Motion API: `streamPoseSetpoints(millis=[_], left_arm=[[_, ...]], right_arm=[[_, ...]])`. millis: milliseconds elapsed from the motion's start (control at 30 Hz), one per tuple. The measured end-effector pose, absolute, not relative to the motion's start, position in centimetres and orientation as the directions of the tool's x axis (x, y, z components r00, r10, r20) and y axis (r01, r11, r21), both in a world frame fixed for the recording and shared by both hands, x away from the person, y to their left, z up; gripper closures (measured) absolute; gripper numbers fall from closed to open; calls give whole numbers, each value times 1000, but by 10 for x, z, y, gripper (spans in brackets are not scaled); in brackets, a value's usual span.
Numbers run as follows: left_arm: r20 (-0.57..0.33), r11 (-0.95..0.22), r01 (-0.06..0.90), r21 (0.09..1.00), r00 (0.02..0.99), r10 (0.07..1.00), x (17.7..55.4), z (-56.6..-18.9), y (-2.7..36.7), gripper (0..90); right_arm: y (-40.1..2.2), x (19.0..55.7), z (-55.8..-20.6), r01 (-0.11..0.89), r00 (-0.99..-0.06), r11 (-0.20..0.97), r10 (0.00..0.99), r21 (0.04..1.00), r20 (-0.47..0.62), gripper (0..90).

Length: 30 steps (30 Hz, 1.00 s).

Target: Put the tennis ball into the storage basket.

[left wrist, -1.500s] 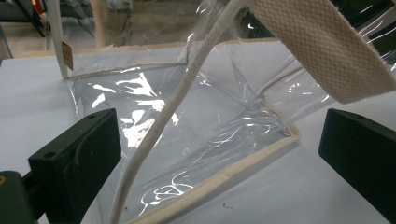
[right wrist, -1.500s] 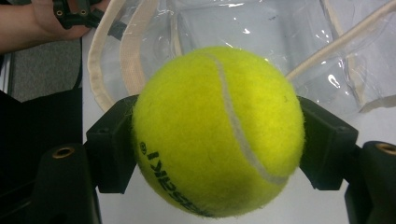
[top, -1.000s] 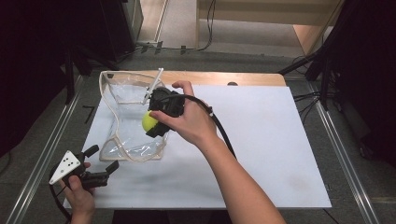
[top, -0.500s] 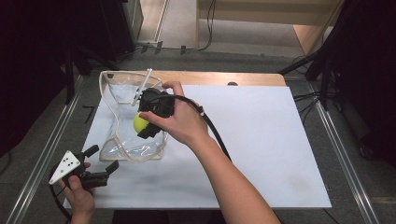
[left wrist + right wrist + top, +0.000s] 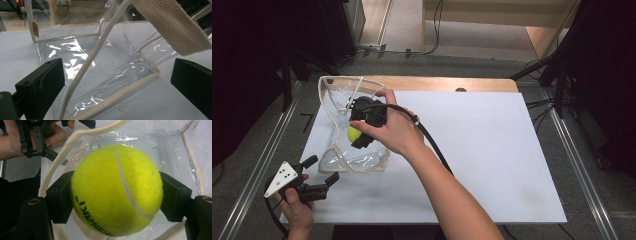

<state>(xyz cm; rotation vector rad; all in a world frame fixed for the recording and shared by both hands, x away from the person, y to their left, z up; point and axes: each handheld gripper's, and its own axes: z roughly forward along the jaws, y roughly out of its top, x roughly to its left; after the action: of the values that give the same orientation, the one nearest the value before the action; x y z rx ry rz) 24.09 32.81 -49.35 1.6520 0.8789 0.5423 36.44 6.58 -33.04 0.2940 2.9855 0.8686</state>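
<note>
Table (image 5: pixel 492 150) with white top, clear bag (image 5: pixel 337 150) lying at its left side.
Right gripper (image 5: pixel 362 134), clenched on a yellow tennis ball (image 5: pixel 116 190), holds it over the bag's open mouth; left gripper (image 5: pixel 323 174) sits just beside the bag's near corner, jaws spread apart, grasping nothing.

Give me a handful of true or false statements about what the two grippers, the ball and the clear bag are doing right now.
1. The right gripper clamps a yellow tennis ball. True.
2. The left gripper grips the clear bag. False: its jaws stand open, short of the bag's corner.
3. The ball is held over the bag. True.
4. The bag lies on bare wood. False: it rests mostly on the white sheet.
</note>
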Motion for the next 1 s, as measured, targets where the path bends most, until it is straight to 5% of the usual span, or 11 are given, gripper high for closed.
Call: streamPoseSetpoints(millis=[200,667,1000], left_arm=[[-99,-86,263,961,615,782,241,-493,328,0],[-96,-87,262,961,612,785,241,-493,329,0],[-94,-90,264,960,611,786,241,-494,328,0]], right_arm=[[77,367,-335,173,-982,833,184,525,31,217],[75,364,-329,174,-976,812,216,558,-10,0],[54,356,-323,188,-969,796,245,575,-23,0]])
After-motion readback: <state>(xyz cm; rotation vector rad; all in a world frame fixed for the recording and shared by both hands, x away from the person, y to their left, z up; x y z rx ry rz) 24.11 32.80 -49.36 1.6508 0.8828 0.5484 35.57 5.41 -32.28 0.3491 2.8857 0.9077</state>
